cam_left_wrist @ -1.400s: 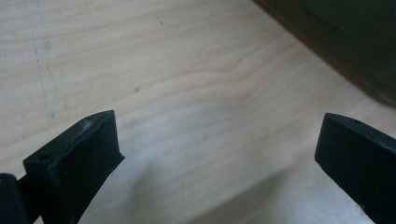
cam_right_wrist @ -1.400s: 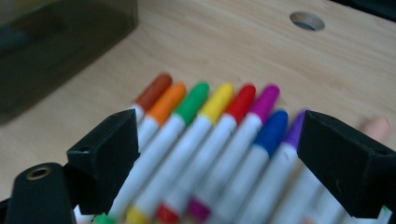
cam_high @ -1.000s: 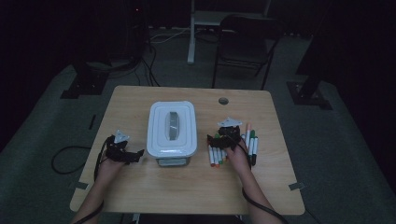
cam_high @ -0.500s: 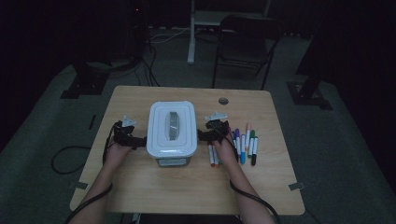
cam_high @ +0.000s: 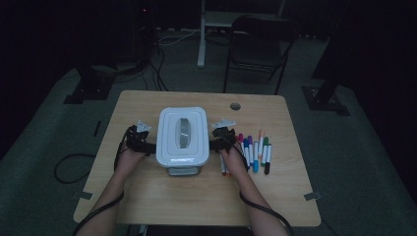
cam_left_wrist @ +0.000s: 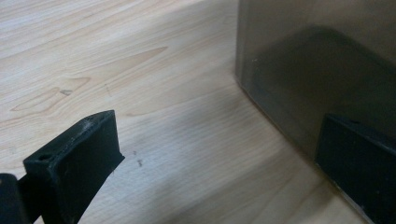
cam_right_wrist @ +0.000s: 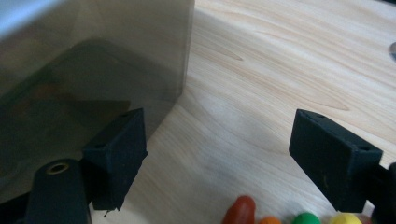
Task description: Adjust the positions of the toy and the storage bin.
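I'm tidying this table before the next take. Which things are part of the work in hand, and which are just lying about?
In use:
- box, white lid on, flanked by both hands
- left tongs, open at the box's left side
- right tongs, open at its right side

Lying about:
- markers, in a row right of the box
- chair, beyond the table

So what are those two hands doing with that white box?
A person holds tongs in each hand, one on each side of the white lidded box on the wooden table. The left tongs and right tongs are both open, right beside the box walls, gripping nothing. The lid is on. A row of colored markers lies beside the right hand.
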